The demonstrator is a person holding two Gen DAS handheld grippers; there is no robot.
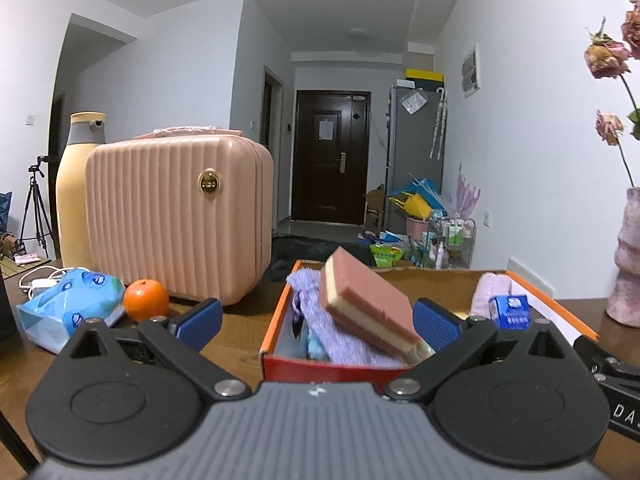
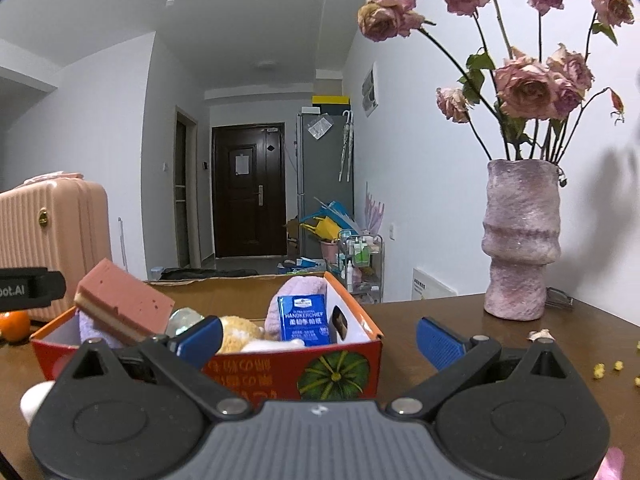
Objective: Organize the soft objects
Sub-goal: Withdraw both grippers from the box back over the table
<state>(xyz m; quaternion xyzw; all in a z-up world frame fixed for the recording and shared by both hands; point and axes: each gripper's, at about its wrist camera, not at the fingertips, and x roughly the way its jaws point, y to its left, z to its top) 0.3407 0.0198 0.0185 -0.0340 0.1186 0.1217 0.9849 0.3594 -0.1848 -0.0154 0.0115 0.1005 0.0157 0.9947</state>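
**Both grippers empty above a half-filled sorting box**

The cardboard box, orange-rimmed with a pumpkin printed on its front wall, stands on the wooden table and serves as the collecting place for the soft items. A pink-and-cream sponge lies tilted across its left end, propped on a lilac knitted cloth rather than lying flat; this suggests it was dropped in from above and not pressed down. At the right end, seen from the right wrist, a blue handkerchief pack stands upright against a pale pink fluffy item, with a yellow knitted piece beside them.

The left gripper hovers over the box with its blue pads spread wide and nothing between them. The right gripper is likewise spread and empty, facing the box's front wall.

Outside the box, a blue tissue pack lies on the table to the left, touching or just beside an orange, in front of a pink ribbed case. Being soft, the tissue pack is probably the next candidate; the orange and case, being firm, likely stay put. A vase of dried roses stands well apart to the right.
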